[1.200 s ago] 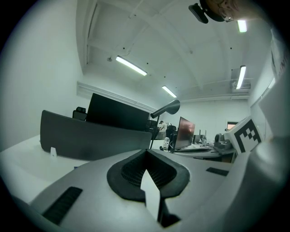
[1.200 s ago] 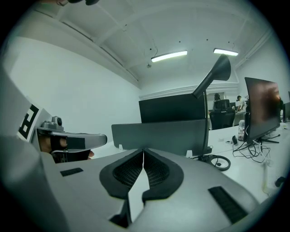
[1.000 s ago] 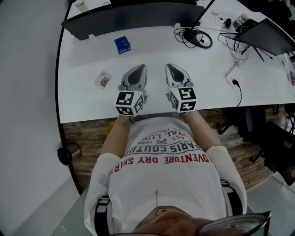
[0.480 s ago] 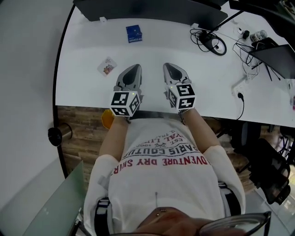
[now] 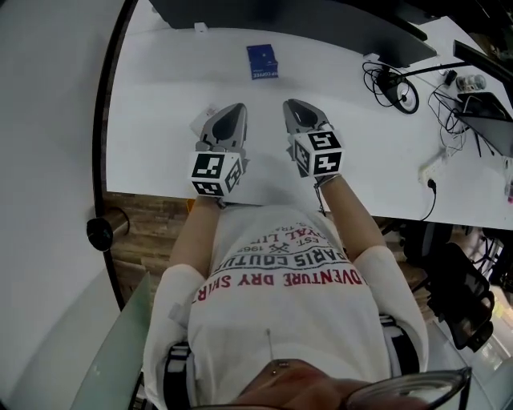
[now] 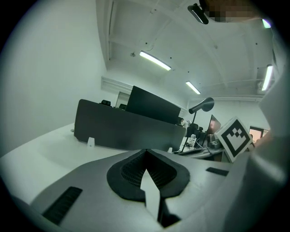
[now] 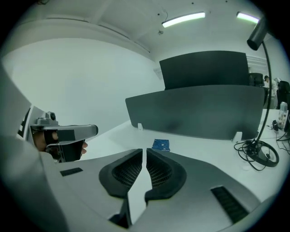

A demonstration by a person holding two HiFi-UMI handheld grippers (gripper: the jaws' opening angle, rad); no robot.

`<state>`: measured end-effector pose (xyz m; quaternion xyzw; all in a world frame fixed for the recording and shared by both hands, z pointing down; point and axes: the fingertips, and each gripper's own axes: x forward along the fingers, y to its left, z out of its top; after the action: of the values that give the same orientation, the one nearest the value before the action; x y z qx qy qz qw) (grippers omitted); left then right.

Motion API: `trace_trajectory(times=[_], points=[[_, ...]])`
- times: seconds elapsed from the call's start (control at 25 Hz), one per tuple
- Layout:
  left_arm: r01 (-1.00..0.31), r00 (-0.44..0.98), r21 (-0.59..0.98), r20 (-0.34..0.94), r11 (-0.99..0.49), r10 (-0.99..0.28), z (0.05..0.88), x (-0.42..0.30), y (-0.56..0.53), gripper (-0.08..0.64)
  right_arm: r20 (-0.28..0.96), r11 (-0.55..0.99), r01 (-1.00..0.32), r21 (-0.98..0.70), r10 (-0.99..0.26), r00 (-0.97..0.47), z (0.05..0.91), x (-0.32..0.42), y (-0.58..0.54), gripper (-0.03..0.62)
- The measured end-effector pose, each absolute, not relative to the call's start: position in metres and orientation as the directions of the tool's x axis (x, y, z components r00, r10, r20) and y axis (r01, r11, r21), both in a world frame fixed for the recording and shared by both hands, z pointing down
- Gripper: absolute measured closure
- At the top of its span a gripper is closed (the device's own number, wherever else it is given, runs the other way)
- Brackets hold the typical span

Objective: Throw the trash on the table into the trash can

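A small white wrapper (image 5: 208,112) with red print lies on the white table (image 5: 160,96), partly hidden under the tip of my left gripper (image 5: 233,109). A blue packet (image 5: 262,62) lies farther back, also seen in the right gripper view as a blue packet (image 7: 161,144) ahead of my right gripper (image 7: 145,156). In the head view the right gripper (image 5: 294,106) hovers beside the left one. Both grippers are shut with nothing between their jaws. In the left gripper view my left gripper (image 6: 145,156) points at the dark divider (image 6: 127,131); the wrapper is hidden there.
A dark divider panel (image 5: 321,24) runs along the table's back. Coiled cables (image 5: 398,88) and a power strip (image 5: 437,164) lie at the right. A dark round object (image 5: 103,232) sits on the floor by the table's left front corner. A black chair (image 5: 457,288) stands at the right.
Both grippers have moved forward over the table and lower. The left tip now reaches the white wrapper, and the blue packet is closer ahead. Both stay shut.
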<state>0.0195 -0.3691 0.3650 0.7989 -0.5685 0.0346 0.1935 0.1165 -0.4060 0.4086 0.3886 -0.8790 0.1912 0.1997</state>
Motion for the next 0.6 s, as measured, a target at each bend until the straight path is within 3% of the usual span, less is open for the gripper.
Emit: trace_trajectory(times=[0.16, 0.24, 0.6], points=[[-0.909, 0.374, 0.307, 0.304, -0.281, -0.876, 0.383, -0.006, -0.387, 0.537, 0.555, 0.641, -0.750, -0.166, -0.568, -0.608, 0.432, 0.083, -0.434, 0.555], [-0.906, 0.377, 0.321, 0.315, -0.276, -0.871, 0.393, -0.018, -0.396, 0.537, 0.586, 0.643, -0.747, -0.169, -0.544, -0.601, 0.448, 0.067, -0.451, 0.435], [-0.884, 0.427, 0.367, 0.374, -0.291, -0.823, 0.429, -0.039, -0.420, 0.537, 0.711, 0.609, -0.771, -0.187, -0.457, -0.534, 0.512, 0.035, -0.513, 0.276]])
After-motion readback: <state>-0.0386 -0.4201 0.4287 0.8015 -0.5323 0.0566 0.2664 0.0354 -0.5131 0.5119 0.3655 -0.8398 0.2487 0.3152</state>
